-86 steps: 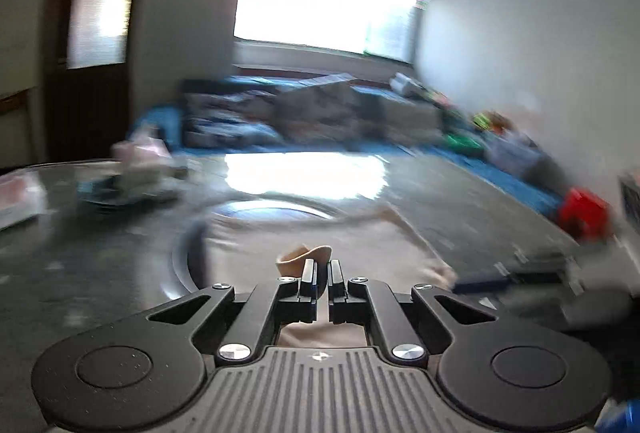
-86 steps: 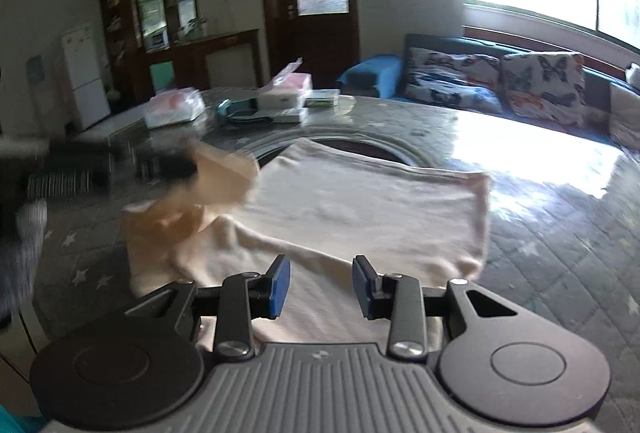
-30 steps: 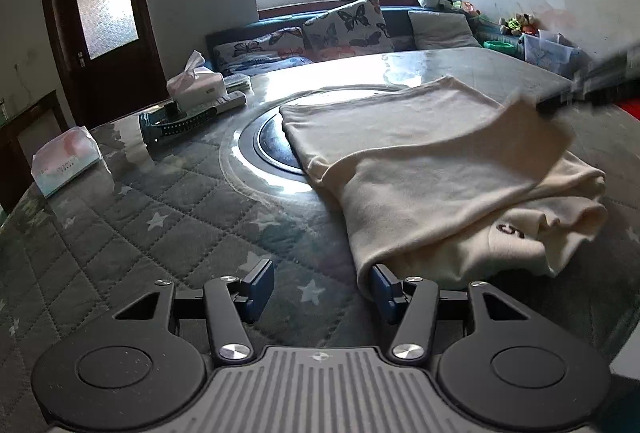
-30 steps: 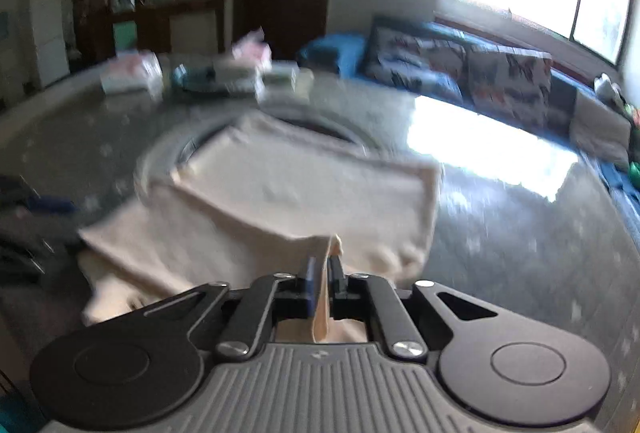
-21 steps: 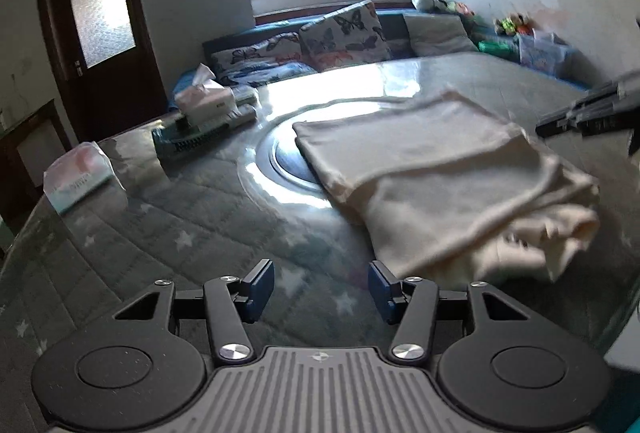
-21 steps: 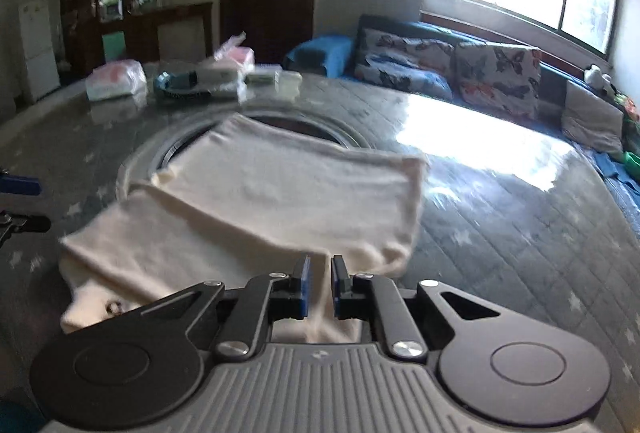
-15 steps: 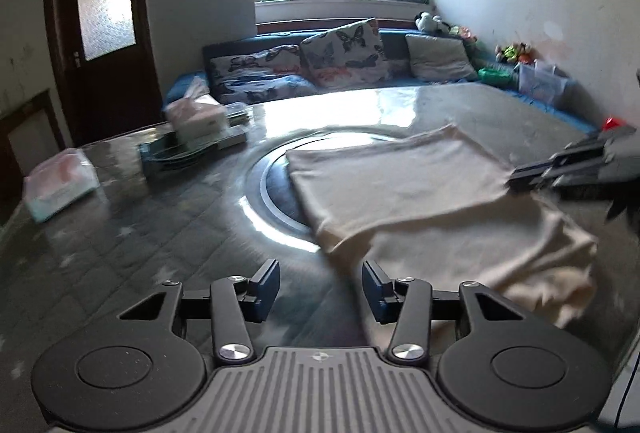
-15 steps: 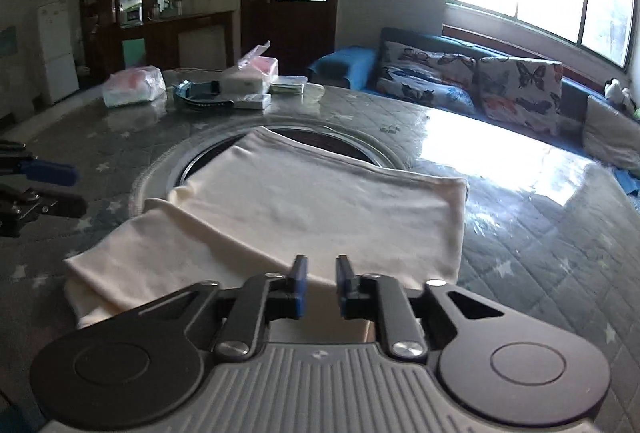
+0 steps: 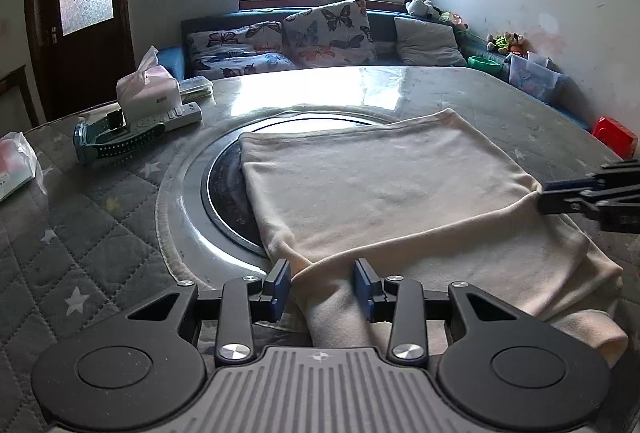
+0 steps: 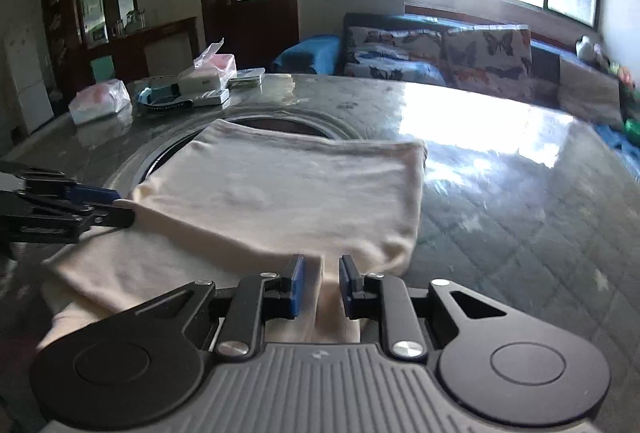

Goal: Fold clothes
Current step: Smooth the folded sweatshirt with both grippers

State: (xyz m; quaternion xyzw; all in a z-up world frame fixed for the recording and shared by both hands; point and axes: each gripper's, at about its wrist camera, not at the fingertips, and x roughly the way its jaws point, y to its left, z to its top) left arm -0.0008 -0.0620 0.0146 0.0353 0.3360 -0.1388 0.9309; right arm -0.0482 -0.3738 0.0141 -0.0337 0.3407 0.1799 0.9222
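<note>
A cream garment lies folded on the quilted table, its upper layer flat over a longer lower layer. My left gripper sits at the near left edge. Its jaws are closing, the fold edge lies between them, and the pads do not press on it. In the right wrist view the garment spreads ahead. My right gripper stands slightly open over the near hem, with cloth in the narrow gap but not pinched. Each gripper shows in the other's view, the right gripper and the left gripper.
A round glass inset lies partly under the garment. At the far left stand a tissue box, a remote, a teal strap-like object and a plastic pack. A sofa with butterfly cushions sits beyond the table.
My right gripper let go of the cloth fold it held, and its jaws parted a little. The folded layer now lies flat. My left gripper moved onto the garment's near edge as its jaws narrowed.
</note>
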